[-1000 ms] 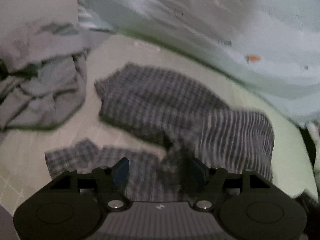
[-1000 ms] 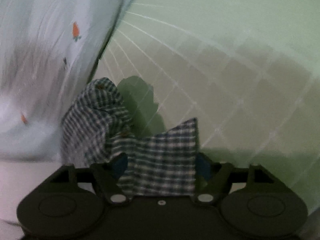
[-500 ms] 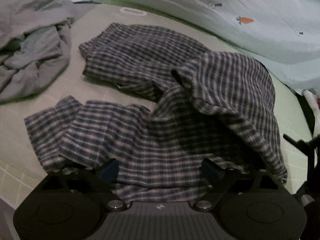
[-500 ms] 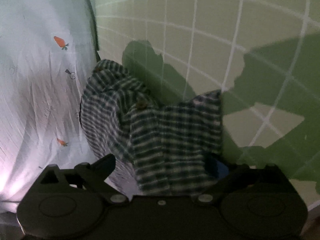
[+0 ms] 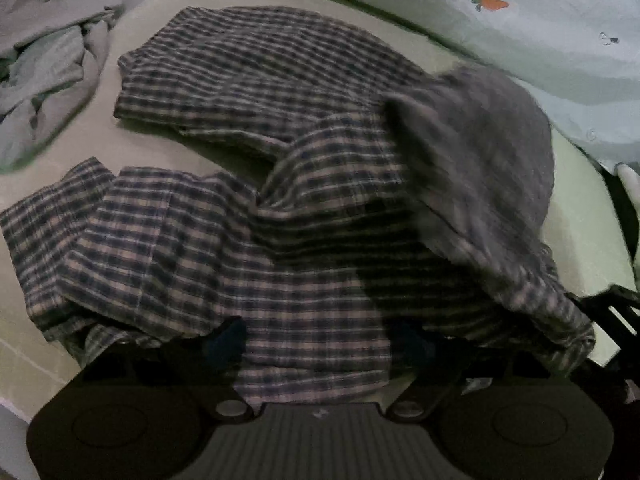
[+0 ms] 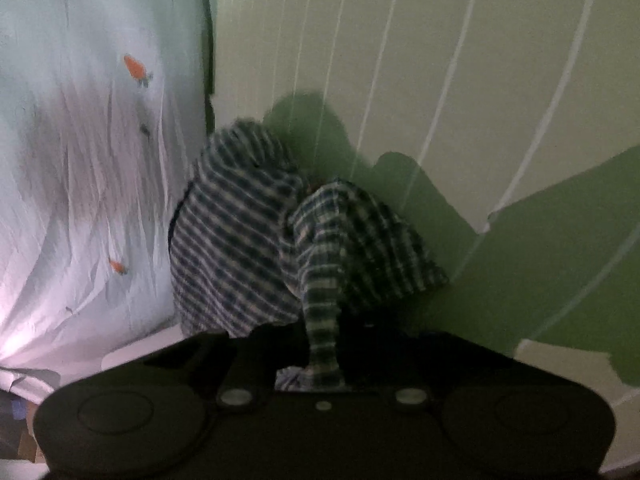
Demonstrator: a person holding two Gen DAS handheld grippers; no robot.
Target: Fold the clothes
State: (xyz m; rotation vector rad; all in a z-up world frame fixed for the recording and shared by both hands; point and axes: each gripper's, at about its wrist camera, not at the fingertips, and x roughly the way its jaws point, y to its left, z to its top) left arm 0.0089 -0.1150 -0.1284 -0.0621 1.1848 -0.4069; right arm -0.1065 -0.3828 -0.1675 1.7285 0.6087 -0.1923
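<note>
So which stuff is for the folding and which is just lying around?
For the folding:
- checked shirt, spread on the green grid mat
- left tongs, open around its hem
- right tongs, pinching a strip of it

Just lying around:
- crumpled grey garment
- carrot-print sheet

The plaid shirt (image 5: 256, 248) lies crumpled on the bed (image 5: 580, 216), draped between the left gripper (image 5: 320, 344) jaws, which stand apart.
</note>
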